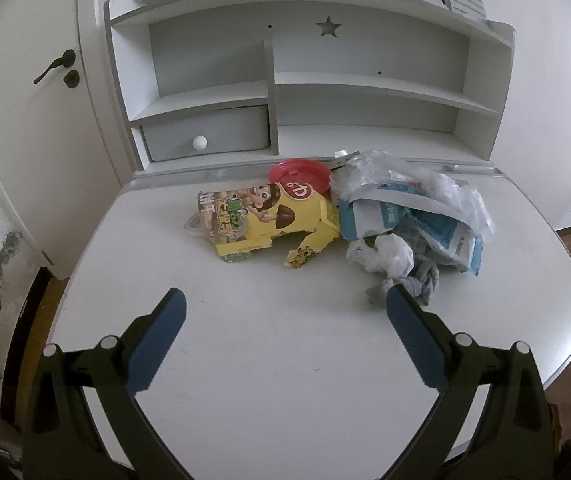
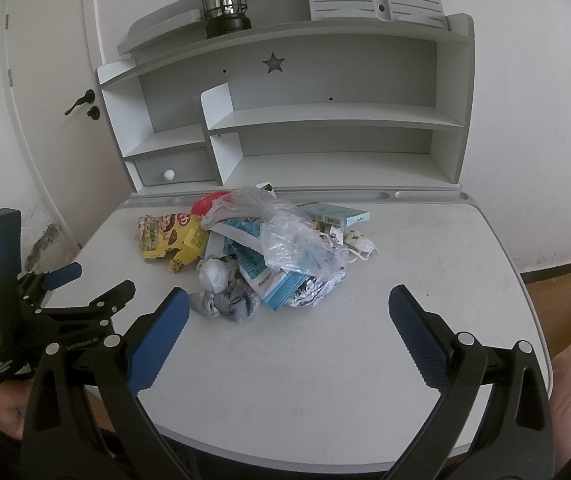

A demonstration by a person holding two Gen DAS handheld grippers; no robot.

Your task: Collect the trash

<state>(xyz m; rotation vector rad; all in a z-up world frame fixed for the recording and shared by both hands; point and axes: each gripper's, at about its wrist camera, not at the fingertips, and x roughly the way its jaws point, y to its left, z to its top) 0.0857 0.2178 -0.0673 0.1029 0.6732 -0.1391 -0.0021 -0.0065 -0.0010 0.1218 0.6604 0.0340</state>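
A heap of trash lies at the back middle of the white desk: a torn yellow snack box, a red lid, a clear plastic bag, blue-and-white paper packaging, a crumpled white wad, a grey knotted cloth, a teal carton and a face mask. My left gripper is open, hovering short of the heap, its right pad beside the cloth. My right gripper is open too, nothing between its fingers. The left gripper also shows in the right wrist view.
A grey-white hutch with shelves, a star cutout and a knobbed drawer stands behind the desk. A black lantern sits on top. A door with a dark handle is at the left. A hand holds the left gripper.
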